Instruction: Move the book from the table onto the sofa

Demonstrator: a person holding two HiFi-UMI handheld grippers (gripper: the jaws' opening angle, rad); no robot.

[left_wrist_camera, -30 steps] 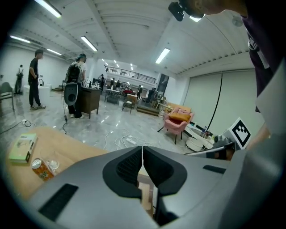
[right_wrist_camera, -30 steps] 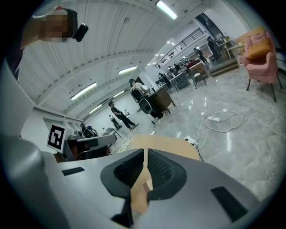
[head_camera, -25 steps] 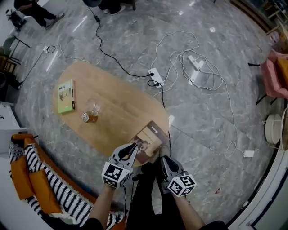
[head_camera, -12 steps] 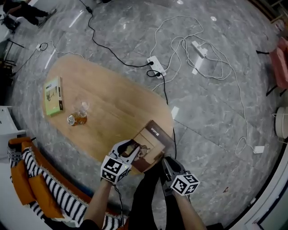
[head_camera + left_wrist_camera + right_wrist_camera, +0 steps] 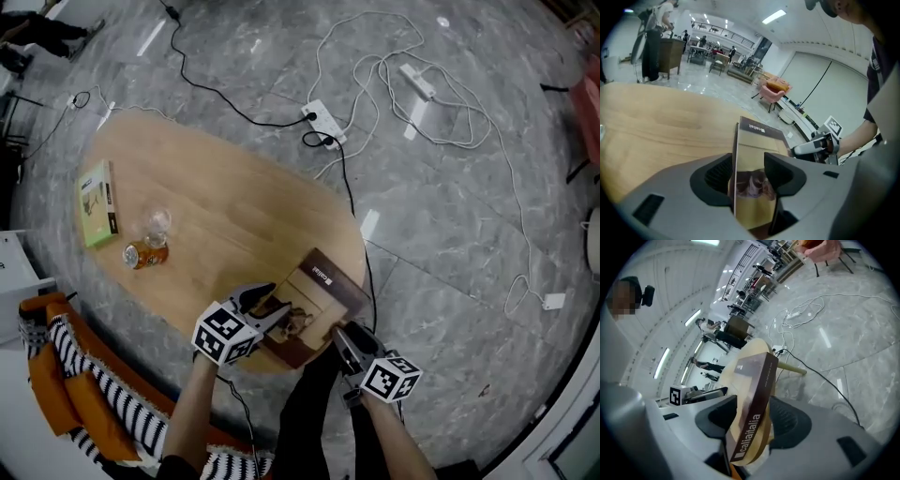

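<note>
Brown book (image 5: 309,305) lies flat on the near end of the oval wood table (image 5: 216,187), at the rim closest to the person, well apart from the sofa (image 5: 52,375), which sits at lower left of the head view with orange cushions and a striped throw. Left gripper (image 5: 269,307) is at the book's left corner. Its jaws have just been opening and now stand spread, with the book's corner in the gap between them, pads not pressing on it. Right gripper (image 5: 343,339) is at the book's near right edge. Its jaws have also just been opening and are spread wide, with the book's spine edge and the table rim under it sitting in the gap, no squeeze seen. Neither gripper has the book lifted. Far end of the table: green book (image 5: 97,190), glass (image 5: 157,223) and a can (image 5: 139,253) on its side just beside the glass. Grey marble floor (image 5: 450,244) has a power strip (image 5: 319,120) with black and white cables trailing beyond the table.
</note>
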